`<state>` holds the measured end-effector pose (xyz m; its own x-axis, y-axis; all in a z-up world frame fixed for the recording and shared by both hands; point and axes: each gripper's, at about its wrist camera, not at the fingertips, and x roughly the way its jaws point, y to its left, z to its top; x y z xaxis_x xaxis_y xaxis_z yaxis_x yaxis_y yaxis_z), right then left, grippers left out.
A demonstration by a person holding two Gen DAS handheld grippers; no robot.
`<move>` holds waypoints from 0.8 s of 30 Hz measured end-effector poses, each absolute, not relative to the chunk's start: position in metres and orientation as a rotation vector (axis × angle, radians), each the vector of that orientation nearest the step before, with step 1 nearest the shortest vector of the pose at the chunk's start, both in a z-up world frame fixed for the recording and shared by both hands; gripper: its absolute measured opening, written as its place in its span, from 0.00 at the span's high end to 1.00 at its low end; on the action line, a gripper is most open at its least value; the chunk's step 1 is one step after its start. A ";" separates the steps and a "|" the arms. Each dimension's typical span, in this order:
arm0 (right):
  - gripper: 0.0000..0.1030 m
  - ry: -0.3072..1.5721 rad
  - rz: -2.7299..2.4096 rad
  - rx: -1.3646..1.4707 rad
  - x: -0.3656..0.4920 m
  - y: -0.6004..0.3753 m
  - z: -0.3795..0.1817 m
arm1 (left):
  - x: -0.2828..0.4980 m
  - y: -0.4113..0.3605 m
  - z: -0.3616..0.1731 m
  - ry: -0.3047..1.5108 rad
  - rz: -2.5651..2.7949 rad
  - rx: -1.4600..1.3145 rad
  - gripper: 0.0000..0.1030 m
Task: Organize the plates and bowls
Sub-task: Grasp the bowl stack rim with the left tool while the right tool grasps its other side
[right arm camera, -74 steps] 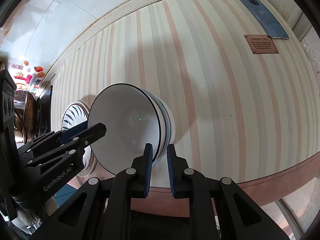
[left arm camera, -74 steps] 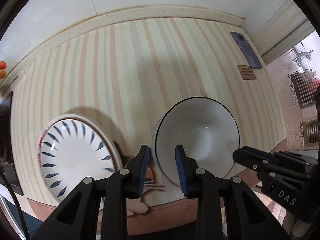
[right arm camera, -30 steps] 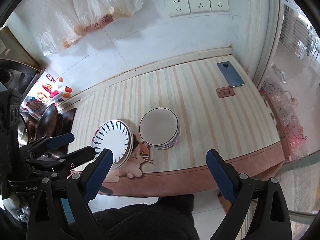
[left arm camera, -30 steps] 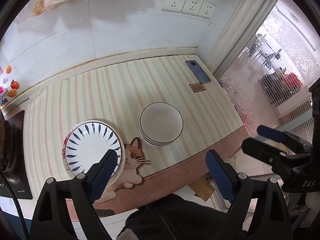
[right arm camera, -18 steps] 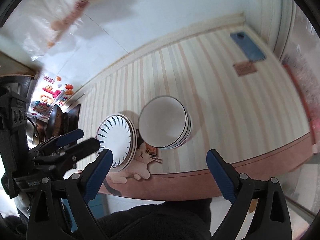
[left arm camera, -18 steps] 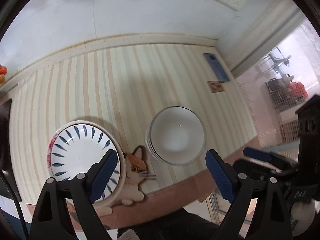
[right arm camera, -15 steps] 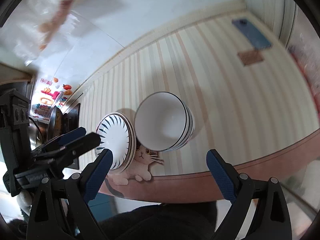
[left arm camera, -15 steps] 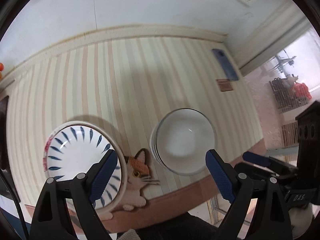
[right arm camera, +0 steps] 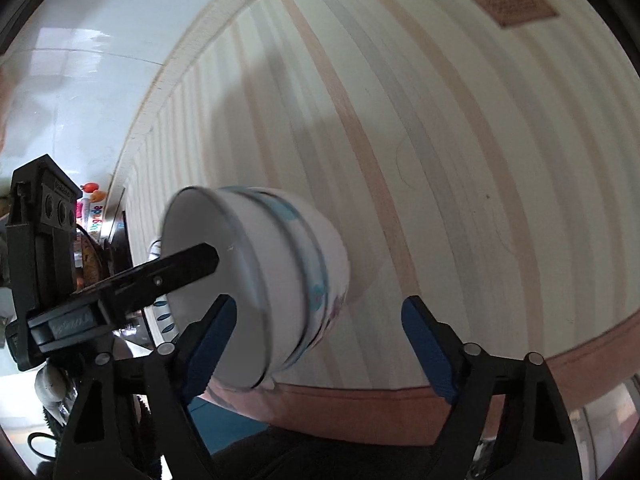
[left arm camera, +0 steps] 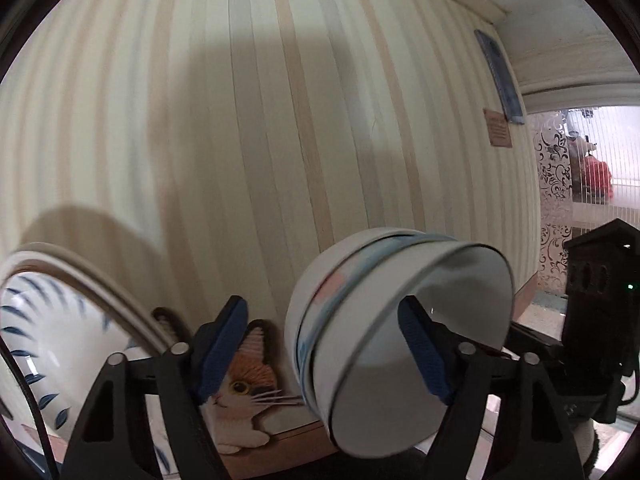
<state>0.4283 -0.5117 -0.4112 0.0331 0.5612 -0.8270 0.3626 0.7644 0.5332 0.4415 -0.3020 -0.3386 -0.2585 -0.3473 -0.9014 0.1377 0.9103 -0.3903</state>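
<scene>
While its jaws have just been closing, the left gripper is straddling the left wall of the stacked white bowls, pads not yet pressing. Also narrowing, the right gripper is bracketing the stack's right wall, likewise unclenched. Blue-banded and blurred, the bowls are sitting near the striped counter's front edge, right of the blue-leaf plate.

One stack of bowls shows at least two nested, the exact number unclear. One plate stack, count unclear. One cat mat, one phone, one brown card. Two tongs.
</scene>
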 end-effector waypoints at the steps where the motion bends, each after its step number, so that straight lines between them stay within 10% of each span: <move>1: 0.21 1.592 0.180 0.793 0.431 -0.512 -0.420 | 0.442 -0.302 -0.340 1.781 -0.467 -0.166 0.32; 8: 0.48 1.614 0.236 0.916 0.441 -0.503 -0.447 | 0.440 -0.300 -0.347 1.797 -0.511 -0.286 0.43; 24: 0.49 1.582 0.249 0.869 0.443 -0.487 -0.433 | 0.433 -0.297 -0.349 1.733 -0.460 -0.272 0.44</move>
